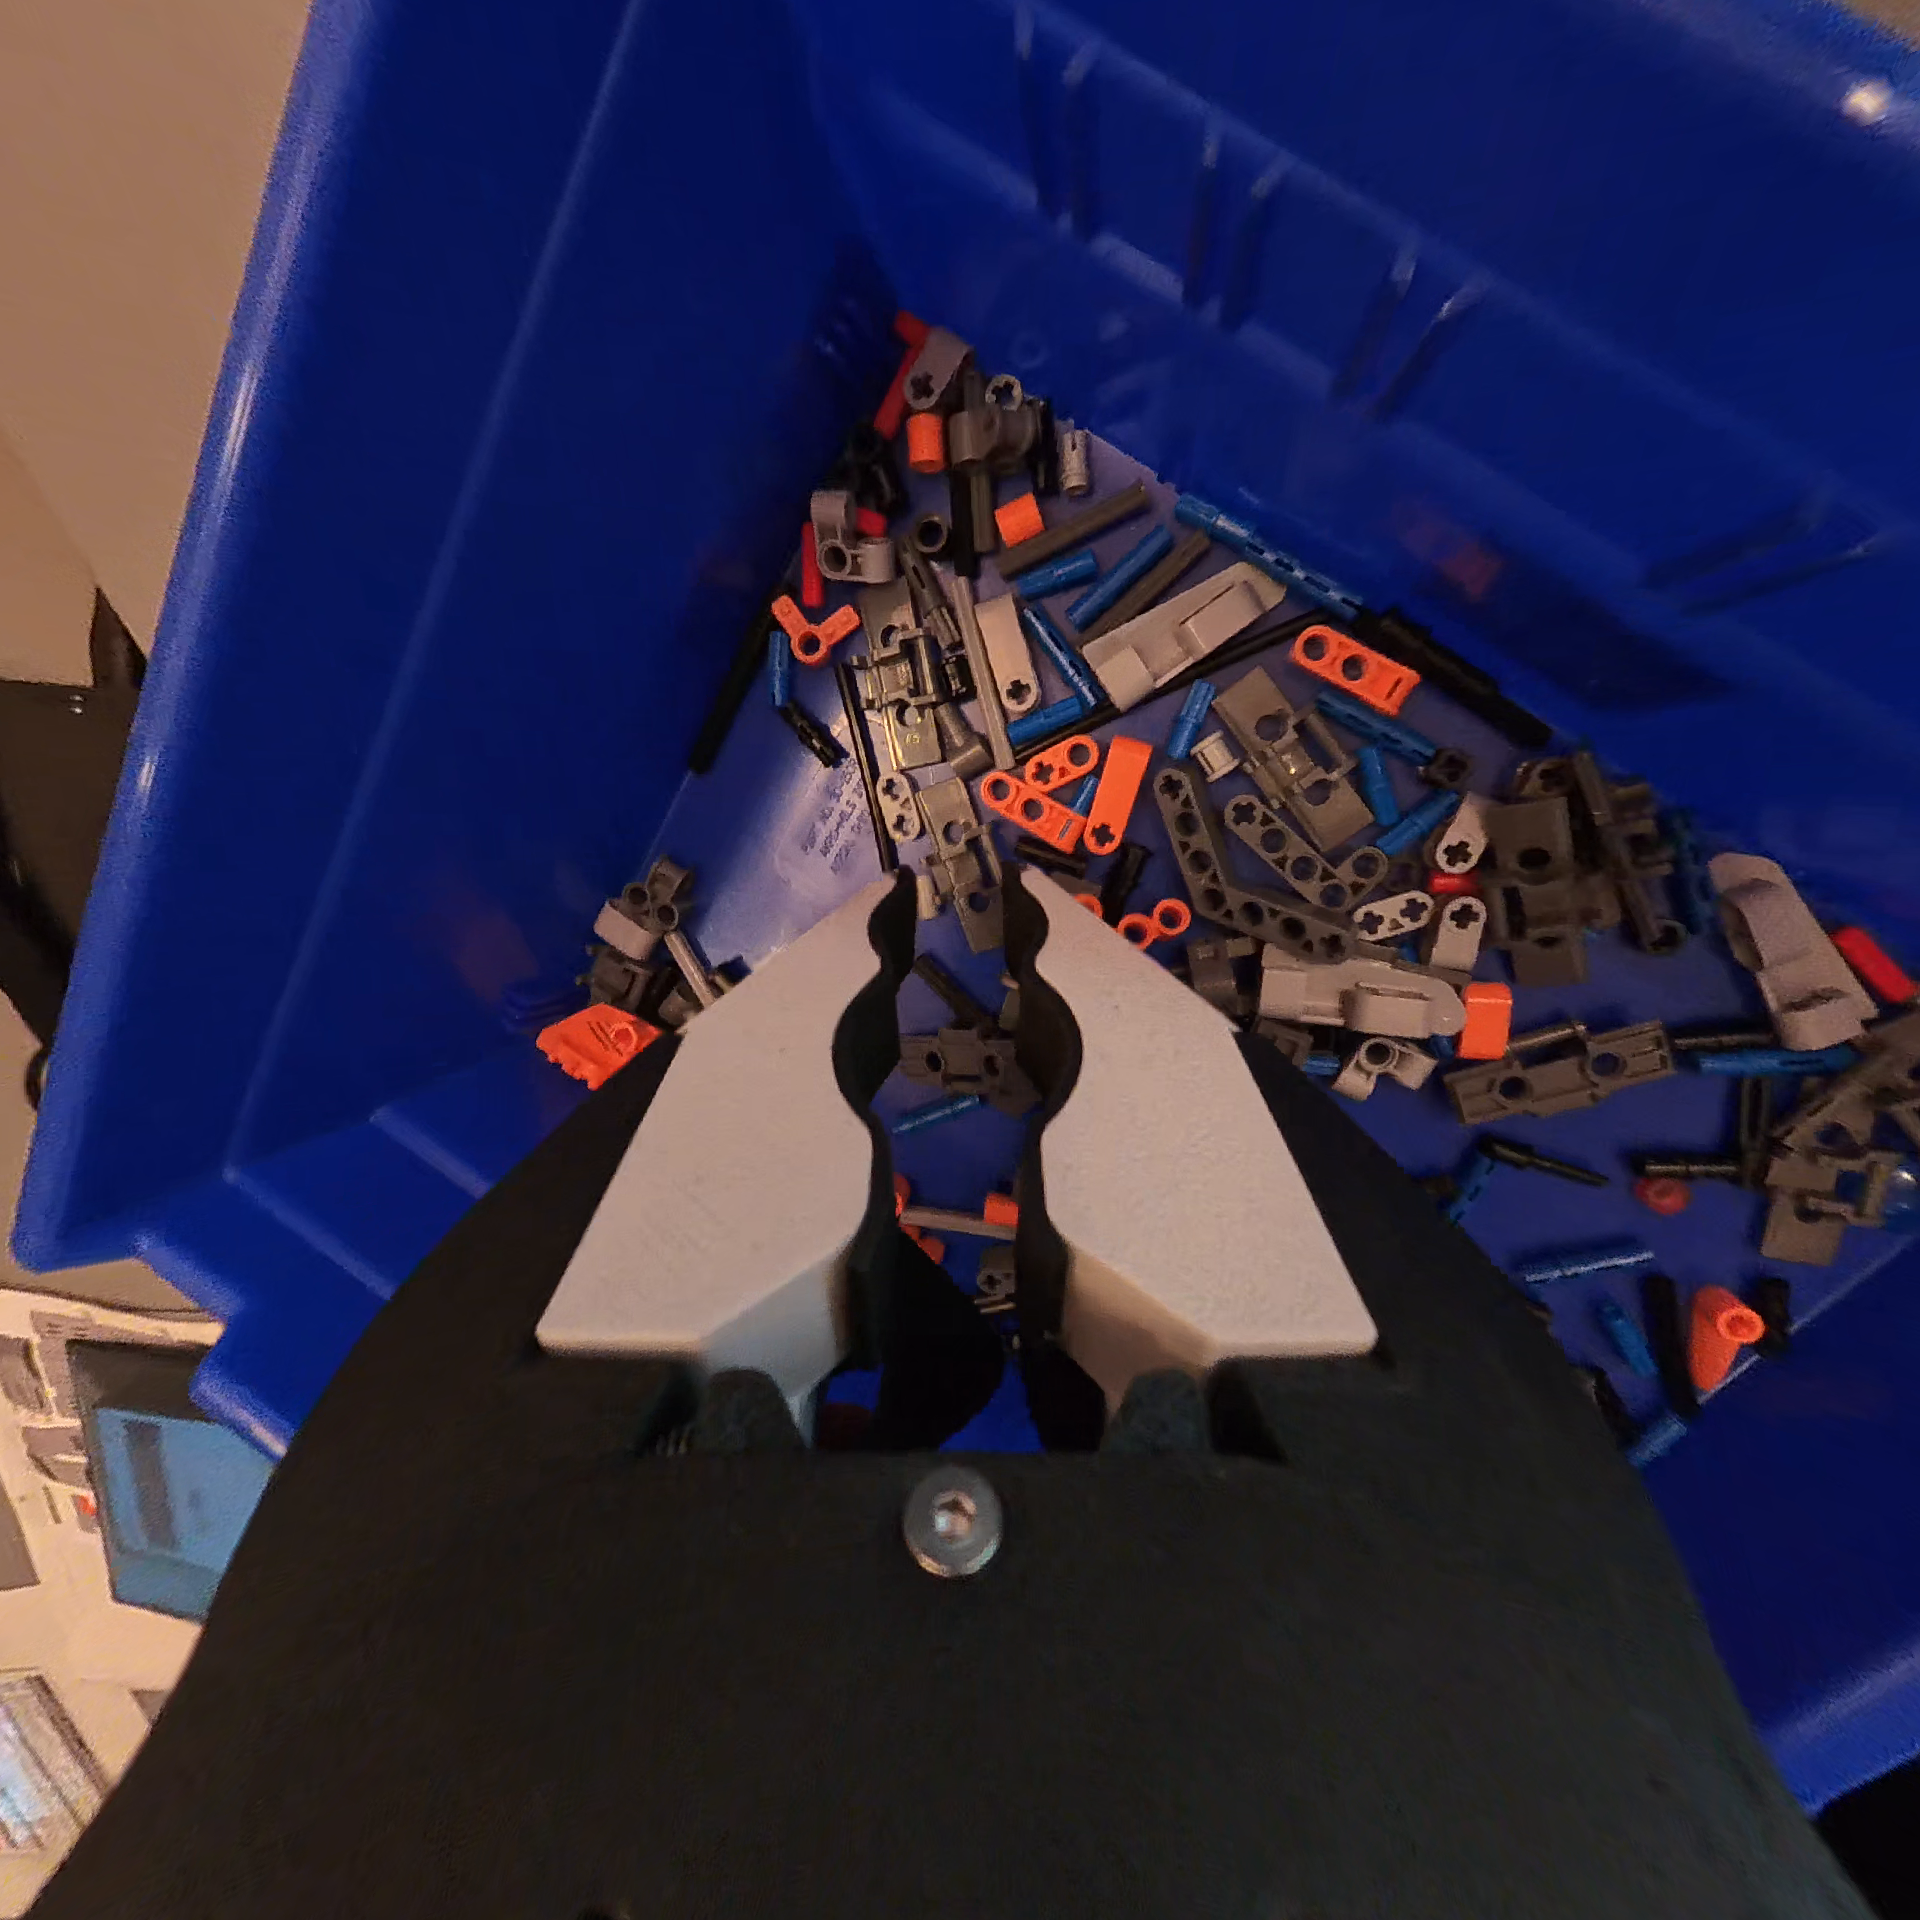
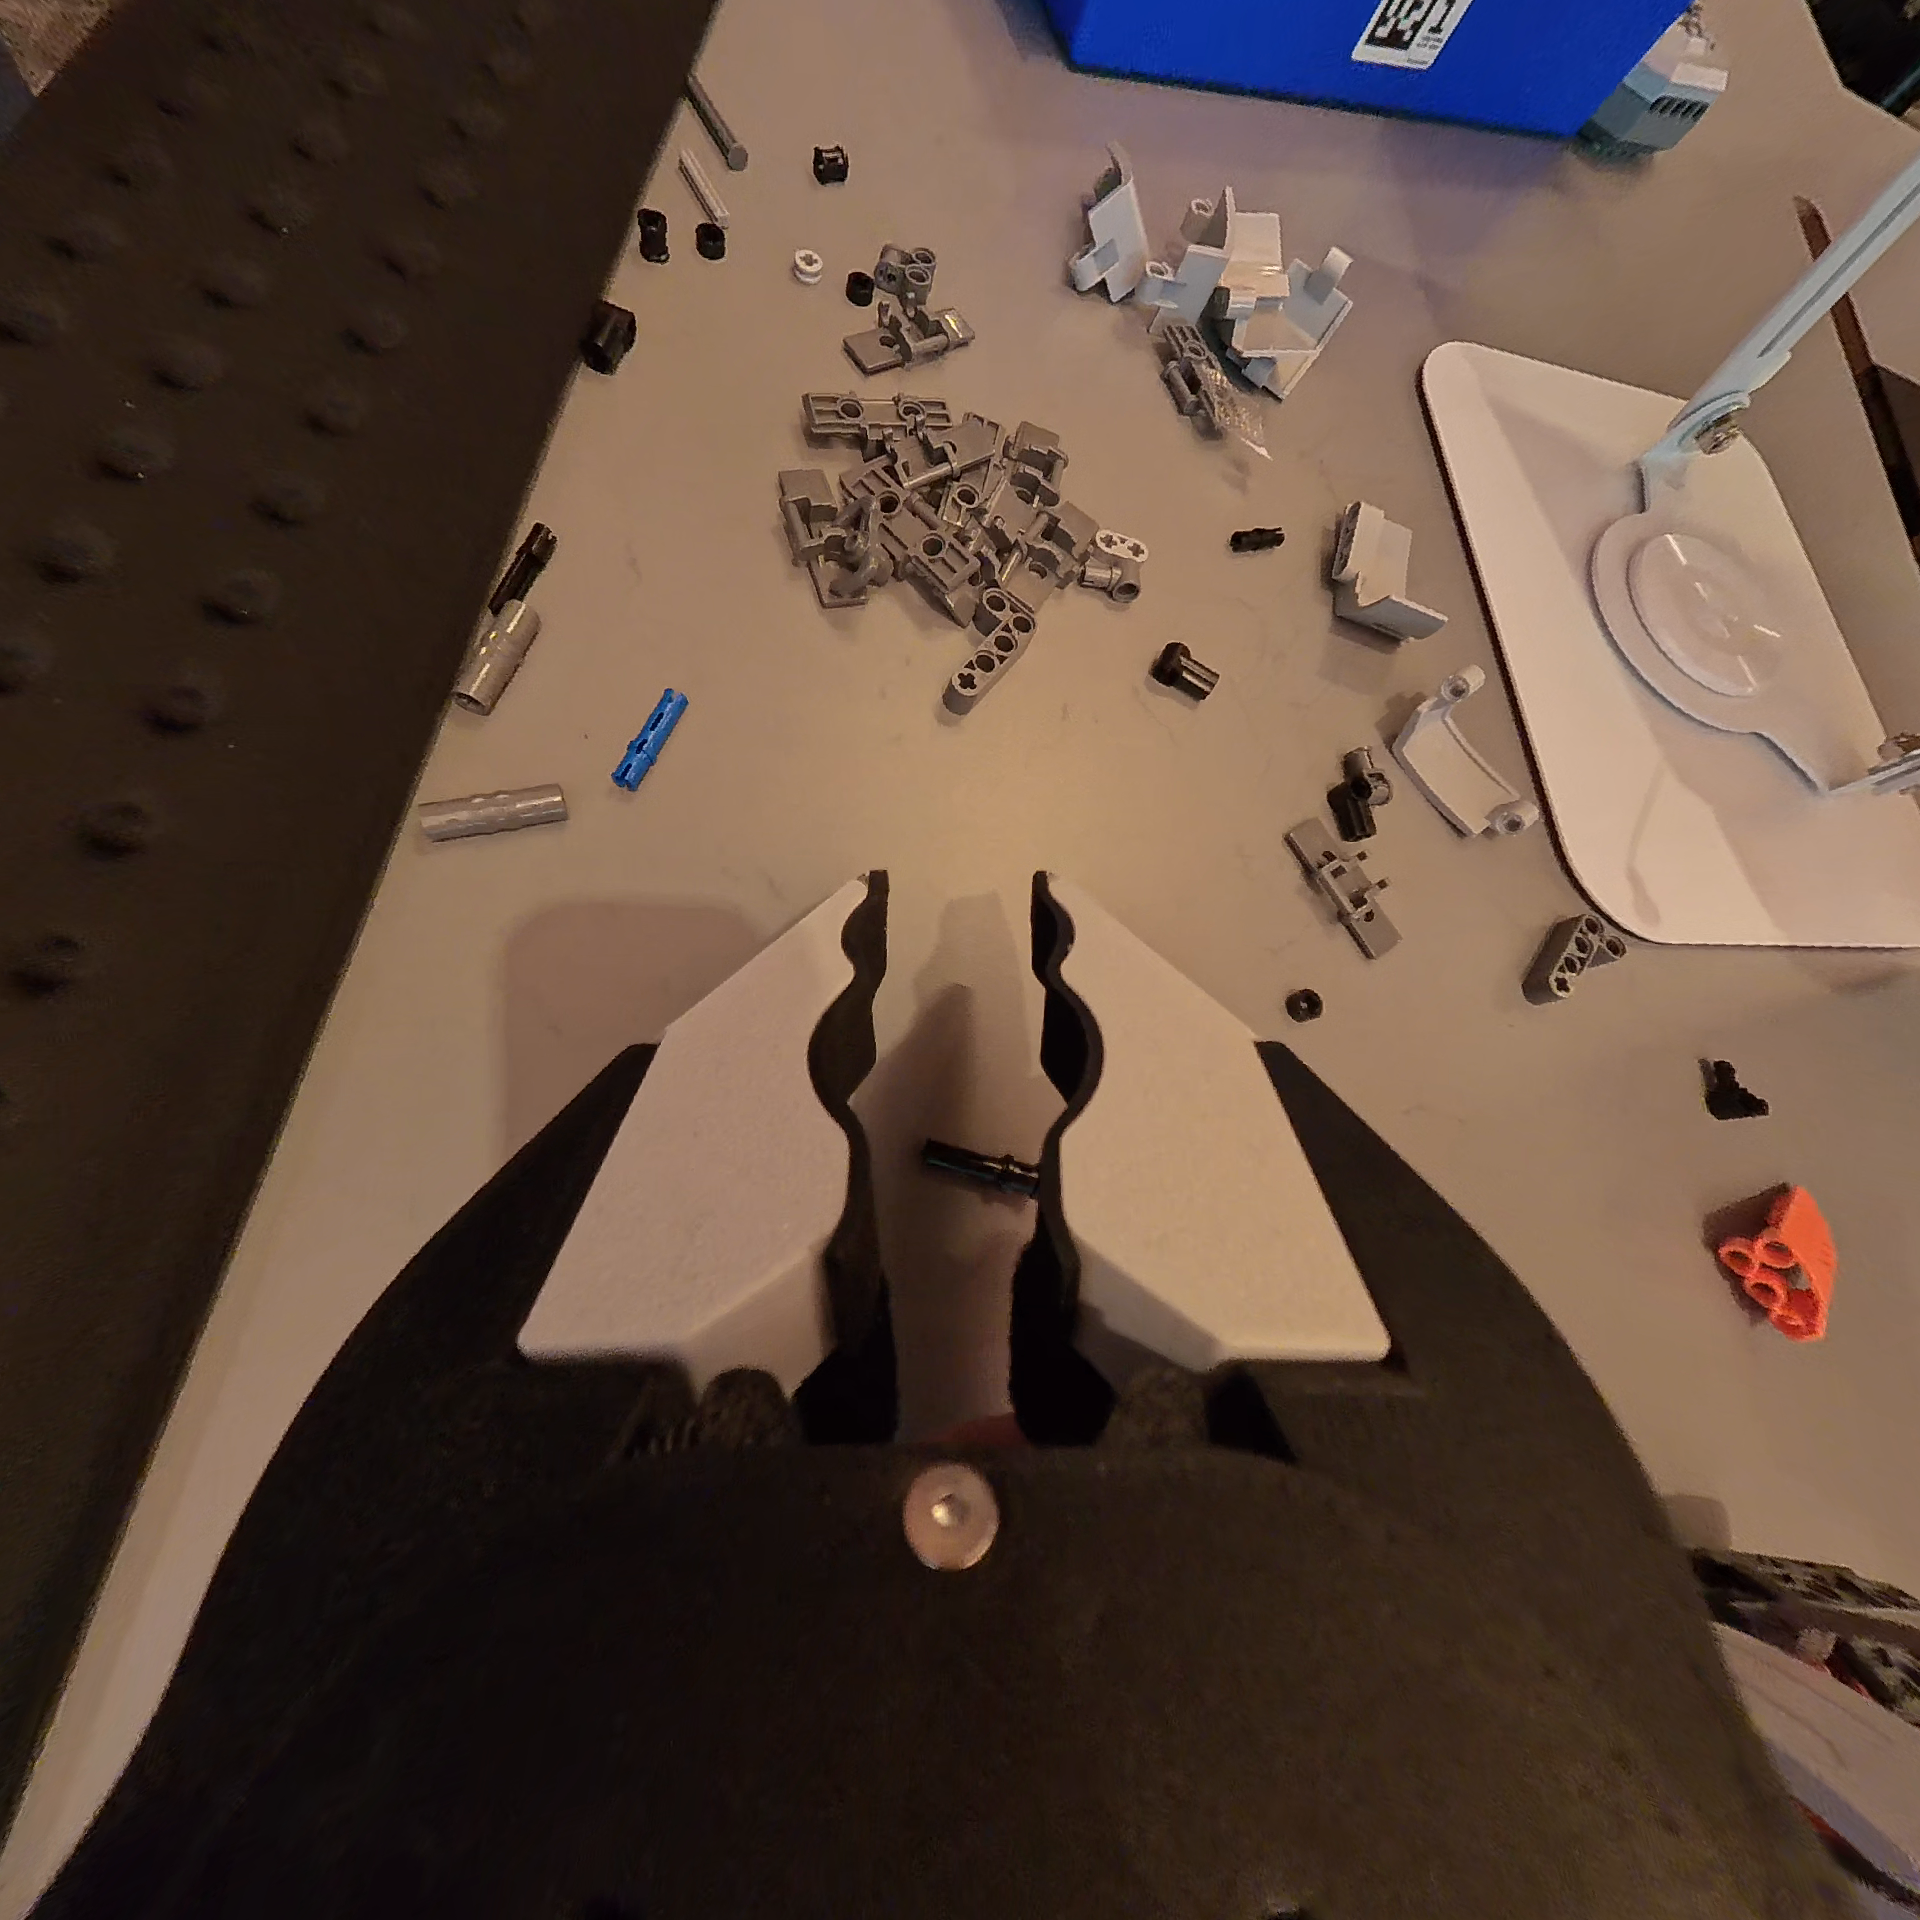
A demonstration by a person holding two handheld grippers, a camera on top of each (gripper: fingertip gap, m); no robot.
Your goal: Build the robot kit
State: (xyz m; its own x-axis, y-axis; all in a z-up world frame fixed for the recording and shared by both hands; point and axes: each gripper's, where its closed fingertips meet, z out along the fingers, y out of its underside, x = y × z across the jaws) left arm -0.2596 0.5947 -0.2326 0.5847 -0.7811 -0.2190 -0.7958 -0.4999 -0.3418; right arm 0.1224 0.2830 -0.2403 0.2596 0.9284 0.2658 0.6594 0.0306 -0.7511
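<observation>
The left claw (image 1: 958, 883) reaches down into a blue bin (image 1: 499, 582), its fingers set a narrow gap apart, with a grey connector piece (image 1: 961, 862) lying right at the tips, seen through the gap; whether the pads touch it I cannot tell. Around it the bin floor is strewn with small building pieces: orange beams (image 1: 1039, 795), blue pins (image 1: 1122, 566), a dark grey bent beam (image 1: 1247, 862) just to the right, and a long light grey panel (image 1: 1184, 629) farther in toward the corner. An orange ridged piece (image 1: 592, 1044) sits off to the left of the fingers.

The right claw (image 2: 959, 883) hovers over a grey surface (image 2: 935, 769), parted a little wider and holding nothing. A small black pin (image 2: 982, 1166) lies on the surface between the fingers, close to the right one. Ahead sits a heap of grey pieces (image 2: 935, 514), with a blue pin (image 2: 649, 738) and a silver tube (image 2: 494, 812) to the left. A white tray (image 2: 1538, 644) lies to the right, an orange piece (image 2: 1771, 1262) nearer, and a blue box (image 2: 1299, 52) at the far edge. A black studded mat (image 2: 229, 436) runs along the left.
</observation>
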